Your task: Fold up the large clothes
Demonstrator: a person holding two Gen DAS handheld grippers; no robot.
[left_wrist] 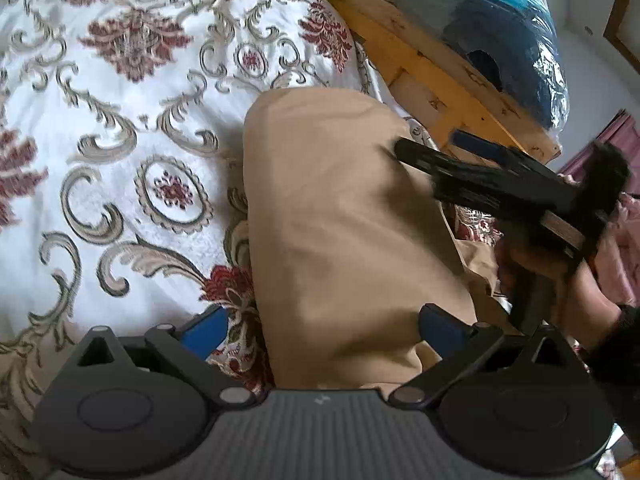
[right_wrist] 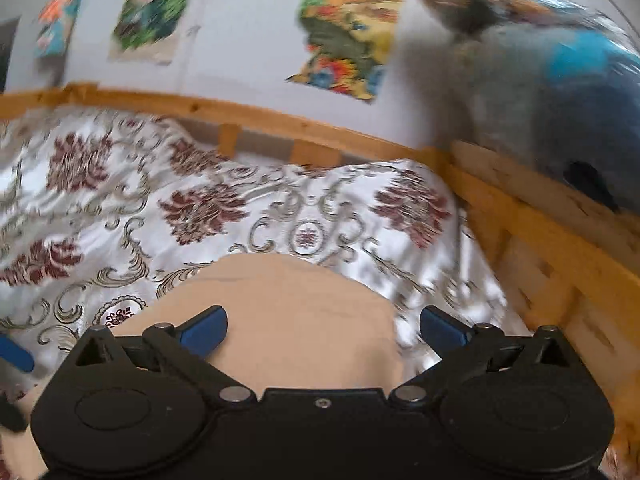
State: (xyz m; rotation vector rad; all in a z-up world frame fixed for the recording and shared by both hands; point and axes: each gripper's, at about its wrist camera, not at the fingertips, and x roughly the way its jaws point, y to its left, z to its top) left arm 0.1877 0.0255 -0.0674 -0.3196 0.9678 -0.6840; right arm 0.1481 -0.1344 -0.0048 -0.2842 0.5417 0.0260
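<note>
A tan garment (left_wrist: 340, 216) lies folded into a long strip on the patterned bedspread (left_wrist: 120, 120). It also shows in the right wrist view (right_wrist: 288, 320). My left gripper (left_wrist: 324, 330) is open, its blue fingers either side of the garment's near end. My right gripper (right_wrist: 324, 330) is open and empty above the garment's far part. In the left wrist view the right gripper (left_wrist: 432, 152) comes in from the right over the garment's right edge, blurred.
A wooden bed rail (left_wrist: 440, 80) runs along the far and right sides; it also shows in the right wrist view (right_wrist: 280, 128). A plastic-wrapped blue bundle (left_wrist: 500, 32) lies on it. Pictures (right_wrist: 344, 28) hang on the wall. Pink cloth (left_wrist: 624, 248) is at the right.
</note>
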